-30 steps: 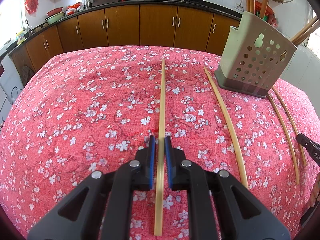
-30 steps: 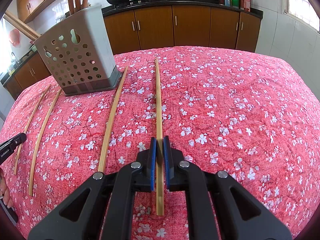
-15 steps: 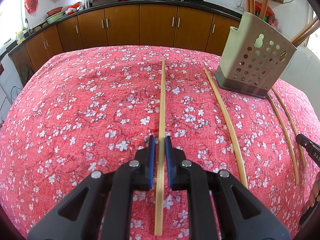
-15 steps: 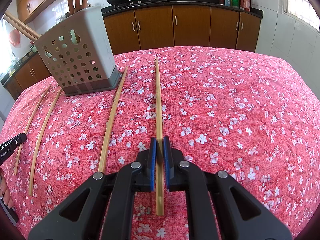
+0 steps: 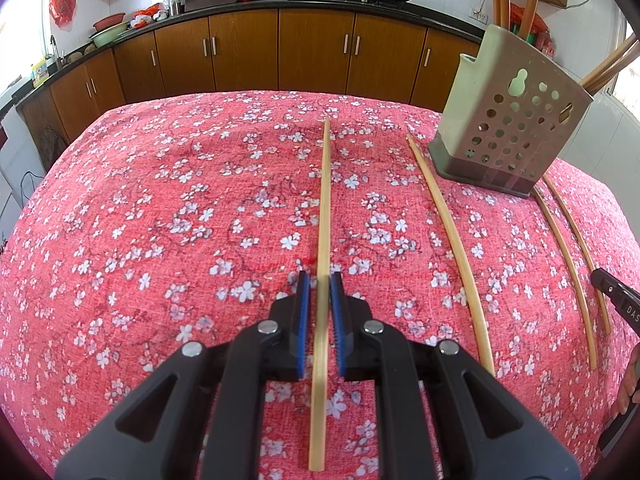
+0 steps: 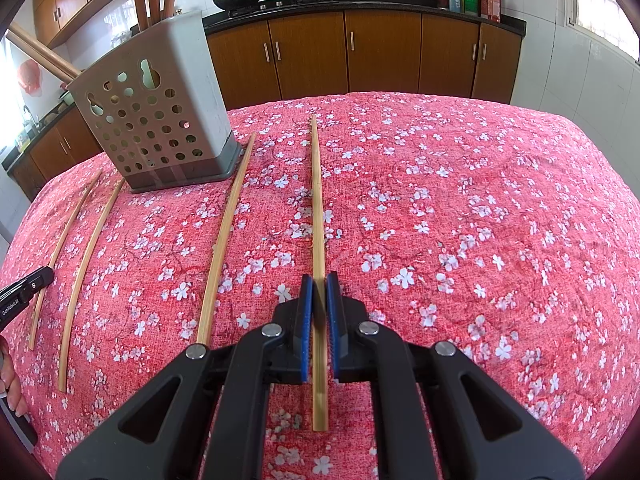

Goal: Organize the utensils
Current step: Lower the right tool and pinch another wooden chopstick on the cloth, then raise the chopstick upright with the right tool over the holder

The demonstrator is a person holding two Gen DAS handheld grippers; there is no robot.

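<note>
Lying flat: four chopsticks point(image 5: 452, 220), one holder point(image 5: 516, 128), two hand-held grippers point(image 5: 319, 280) point(image 6: 319, 280).

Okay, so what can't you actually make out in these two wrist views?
- Left wrist view: how many chopsticks stand in the perforated holder; the top edge crops them.
- Right wrist view: what the left hand-held gripper holds; the left edge crops it.
- Both views: countertop items, too small.

The desk point(image 5: 160, 220) is covered by a coarse-woven red cloth with a matt, printed blossom pattern. The chopsticks point(image 5: 324, 216) are seen as pale, smooth bamboo. The holder point(image 5: 516, 128) is made of matt grey perforated plastic. Both grippers are built of matt black plastic with ribbed blue pads point(image 6: 306, 328) and shiny metal rivets.
</note>
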